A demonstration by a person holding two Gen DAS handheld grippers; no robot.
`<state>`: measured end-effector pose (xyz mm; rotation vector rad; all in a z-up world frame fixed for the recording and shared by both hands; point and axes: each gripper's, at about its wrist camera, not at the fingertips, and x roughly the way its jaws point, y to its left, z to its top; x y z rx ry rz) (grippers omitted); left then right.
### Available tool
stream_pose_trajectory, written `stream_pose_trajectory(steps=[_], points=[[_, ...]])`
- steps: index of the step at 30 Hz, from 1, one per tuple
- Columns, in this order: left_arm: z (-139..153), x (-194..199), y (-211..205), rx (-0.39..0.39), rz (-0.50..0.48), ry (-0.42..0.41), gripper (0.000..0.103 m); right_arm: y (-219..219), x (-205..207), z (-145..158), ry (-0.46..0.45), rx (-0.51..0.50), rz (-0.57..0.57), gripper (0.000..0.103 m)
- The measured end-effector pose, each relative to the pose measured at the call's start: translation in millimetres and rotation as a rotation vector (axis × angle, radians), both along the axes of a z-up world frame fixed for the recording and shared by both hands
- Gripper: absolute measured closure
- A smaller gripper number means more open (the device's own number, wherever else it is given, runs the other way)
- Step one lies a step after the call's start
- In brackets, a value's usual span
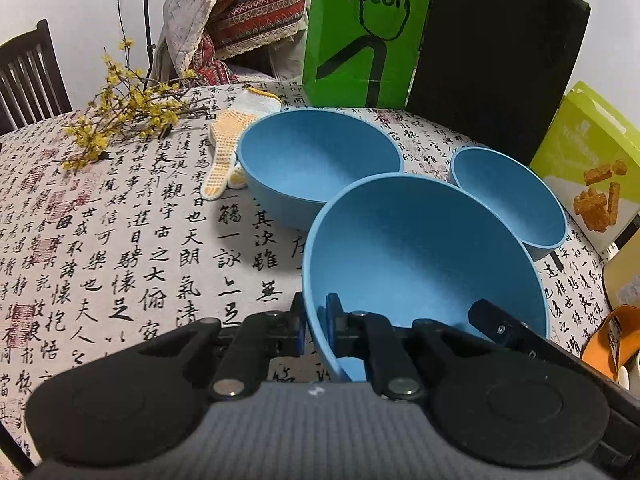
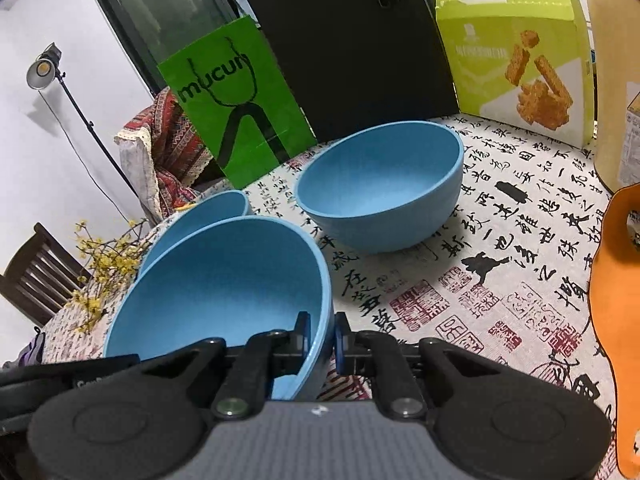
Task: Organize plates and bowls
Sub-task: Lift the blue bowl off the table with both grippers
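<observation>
- Two grippers are pinching one large blue bowl (image 1: 420, 264) by opposite sides of its rim: the left gripper (image 1: 316, 326) is clamped on the wall on its side, one pad inside and one outside, and the right gripper (image 2: 322, 334) is doing the same on the far side.
- The held bowl is sitting tilted, nearer the cameras than the green paper bag (image 1: 366, 32) standing at the back of the calligraphy-print tablecloth (image 1: 120, 240); whether its base is touching the cloth cannot be told.
- A second blue bowl (image 1: 320, 160) is resting upright just in front of the green bag, and a third blue bowl (image 1: 508, 196) is standing further from the bag, before the black bag (image 1: 496, 52) and the lime snack box (image 1: 592, 160).
- All three bowls are showing bare interiors, with nothing in them; no plates are appearing in either view.
- The bowls are looking like matte, rigid, thin-walled plastic or similar: probably light, stiff and not very fragile, though the smooth curved wall could be slipping under a shallow pinch.
- The rim is looking like the only workable hold, so a deep bite at two opposite points seems sensible for keeping the bowl level during nesting.
- A yellow flowering branch (image 1: 120, 112) and a knitted cloth (image 1: 232, 140) are lying beside the bag-side bowl.
</observation>
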<state>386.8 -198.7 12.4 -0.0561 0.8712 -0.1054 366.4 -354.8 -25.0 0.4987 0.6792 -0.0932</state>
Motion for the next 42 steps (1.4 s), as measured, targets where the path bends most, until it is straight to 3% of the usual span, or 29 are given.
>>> stream_pose_trajectory(steps=[20, 42], points=[[22, -37, 41, -0.035, 0.017, -0.035, 0.093, 36, -35, 23, -0.041, 0.008, 0.003, 0.092], [32, -70, 85, -0.045, 0.028, -0.060, 0.093, 79, -66, 30, -0.047, 0.010, 0.018, 0.092]])
